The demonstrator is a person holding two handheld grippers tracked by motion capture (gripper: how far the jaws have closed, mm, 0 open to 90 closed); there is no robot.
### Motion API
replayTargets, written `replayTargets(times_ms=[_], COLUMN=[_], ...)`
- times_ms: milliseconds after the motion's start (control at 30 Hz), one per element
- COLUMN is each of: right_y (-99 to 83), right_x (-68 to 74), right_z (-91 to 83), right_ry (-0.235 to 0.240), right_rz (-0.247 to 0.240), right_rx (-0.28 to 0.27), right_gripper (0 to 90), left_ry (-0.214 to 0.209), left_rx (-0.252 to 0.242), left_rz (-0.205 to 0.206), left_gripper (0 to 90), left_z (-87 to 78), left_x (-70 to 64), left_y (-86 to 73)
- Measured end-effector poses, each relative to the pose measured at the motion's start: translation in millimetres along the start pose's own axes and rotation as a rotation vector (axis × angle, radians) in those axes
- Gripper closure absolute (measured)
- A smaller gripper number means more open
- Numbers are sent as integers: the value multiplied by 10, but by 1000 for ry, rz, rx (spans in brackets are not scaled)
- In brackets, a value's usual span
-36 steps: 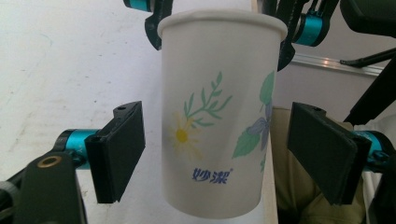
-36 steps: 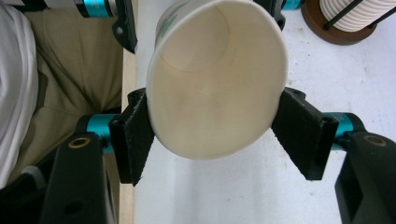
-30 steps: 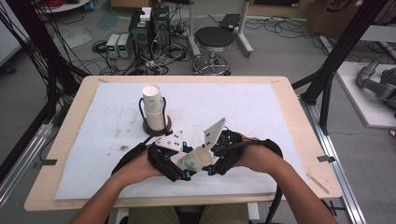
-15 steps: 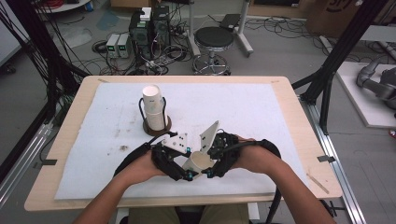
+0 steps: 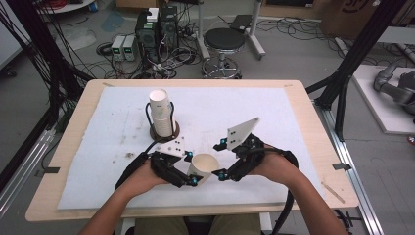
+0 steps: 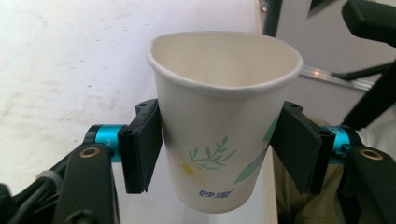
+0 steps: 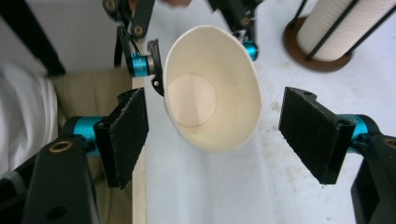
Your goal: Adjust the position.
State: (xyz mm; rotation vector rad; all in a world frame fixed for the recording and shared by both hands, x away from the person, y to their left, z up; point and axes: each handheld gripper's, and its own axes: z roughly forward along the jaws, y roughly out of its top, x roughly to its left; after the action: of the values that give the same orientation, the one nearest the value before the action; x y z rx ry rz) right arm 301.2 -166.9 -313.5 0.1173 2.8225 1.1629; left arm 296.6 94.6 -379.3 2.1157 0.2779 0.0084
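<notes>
Our left gripper [image 6: 219,154] clamps the paper cup [image 6: 223,116] by its sides, both pads pressed against its wall, rim squeezed slightly oval. We hold it above the near part of the white mat [image 5: 293,122]. Our right gripper [image 7: 215,140] faces the cup's open mouth with jaws wide, touching nothing. Farther back stands the cup stack [image 5: 161,111] in its wire holder.

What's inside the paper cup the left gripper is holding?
Nothing: the paper cup in the left gripper shows a bare round bottom and plain inner wall. No part of its inside is covered.
</notes>
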Motion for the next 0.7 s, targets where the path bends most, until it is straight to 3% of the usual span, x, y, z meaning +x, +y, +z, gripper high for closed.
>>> replayTargets(times_ms=[67,100,133,167,267,467,700], right_y=[-126,-126,-234,-234,-423,-840,-1101], right_x=[-16,-16,-26,-26,-44,-44,-26], right_z=[-69,-69,-106,-106,-147,-128,-93], right_ry=[-38,-38,-63,-63,-112,-253,-340], right_rz=[48,48,78,78,134,232,304], right_rx=[-75,-75,-127,-127,-195,-279,-299], right_gripper=[238,238,230,230,229,214,205], left_ry=[22,30,39,49,88,194,264], left_rx=[-27,-40,-55,-73,-136,-242,-309], left_rz=[-16,-20,-27,-34,-59,-89,-103], left_gripper=[344,344,343,343,343,343,343], left_z=[-48,-76,-108,-142,-243,-423,-570], left_x=[7,11,11,11,12,43,76], left_y=[-65,-99,-135,-173,-300,-533,-712])
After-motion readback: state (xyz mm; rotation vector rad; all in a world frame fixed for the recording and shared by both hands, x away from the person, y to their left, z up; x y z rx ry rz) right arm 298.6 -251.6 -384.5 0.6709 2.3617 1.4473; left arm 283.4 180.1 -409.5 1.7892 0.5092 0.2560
